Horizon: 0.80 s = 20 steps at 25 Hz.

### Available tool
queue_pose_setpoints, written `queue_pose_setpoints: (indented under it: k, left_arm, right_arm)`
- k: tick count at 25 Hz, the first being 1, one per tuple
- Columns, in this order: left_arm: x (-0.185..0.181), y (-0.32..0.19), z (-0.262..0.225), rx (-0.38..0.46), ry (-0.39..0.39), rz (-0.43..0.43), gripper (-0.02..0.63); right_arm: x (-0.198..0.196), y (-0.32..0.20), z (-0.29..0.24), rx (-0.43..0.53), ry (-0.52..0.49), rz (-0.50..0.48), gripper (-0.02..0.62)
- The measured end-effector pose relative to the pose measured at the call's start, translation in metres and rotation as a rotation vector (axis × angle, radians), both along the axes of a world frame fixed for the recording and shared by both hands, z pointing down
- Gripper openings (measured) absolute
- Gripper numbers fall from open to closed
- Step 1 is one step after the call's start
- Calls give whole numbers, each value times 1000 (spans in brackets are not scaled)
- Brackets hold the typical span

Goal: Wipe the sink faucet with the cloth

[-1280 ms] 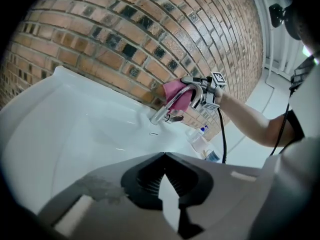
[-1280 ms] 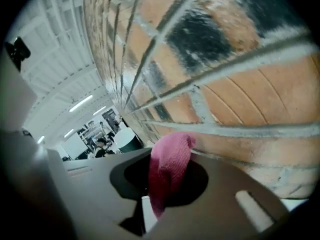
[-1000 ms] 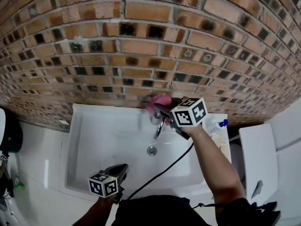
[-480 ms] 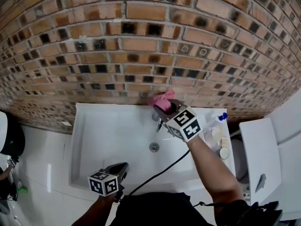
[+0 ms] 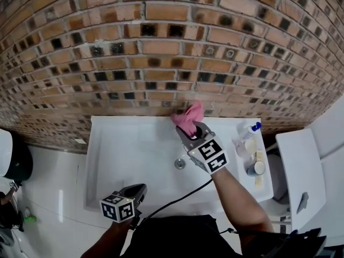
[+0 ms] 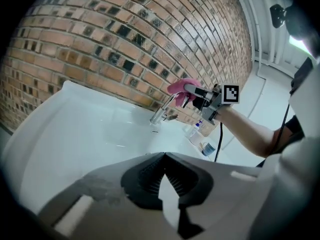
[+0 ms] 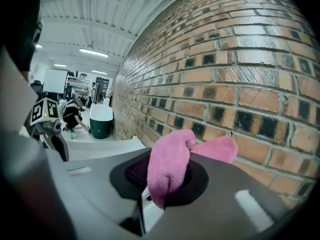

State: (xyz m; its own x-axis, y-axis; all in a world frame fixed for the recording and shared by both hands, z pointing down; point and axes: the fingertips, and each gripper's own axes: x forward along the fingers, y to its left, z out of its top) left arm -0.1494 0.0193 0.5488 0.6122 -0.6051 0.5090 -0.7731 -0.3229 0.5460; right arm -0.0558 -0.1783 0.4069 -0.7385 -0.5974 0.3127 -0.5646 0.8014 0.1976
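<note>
While the right gripper (image 5: 188, 131), fingers clamped on the pink terry cloth (image 5: 189, 116), holds it just above the chrome sink faucet (image 6: 161, 113) and the left gripper (image 5: 138, 192), fingers together and empty, hovers at the white ceramic sink's (image 5: 123, 144) near rim, wiping appears mid-pass; next move: lower cloth onto spout.

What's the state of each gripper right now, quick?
Left gripper: shut, holding nothing.
Right gripper: shut on the pink cloth.
</note>
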Motion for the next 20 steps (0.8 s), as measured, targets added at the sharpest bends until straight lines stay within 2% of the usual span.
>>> queue_pose_setpoints:
  k: [14,20]
  left_arm:
    - [-7,14,-1,16,3,39,3]
    - [-10,22,0,8,7,76,3]
  right_arm:
    - [12,35,31,-186,-245,88,48]
    - [18,40,40,-310,-373,148,47]
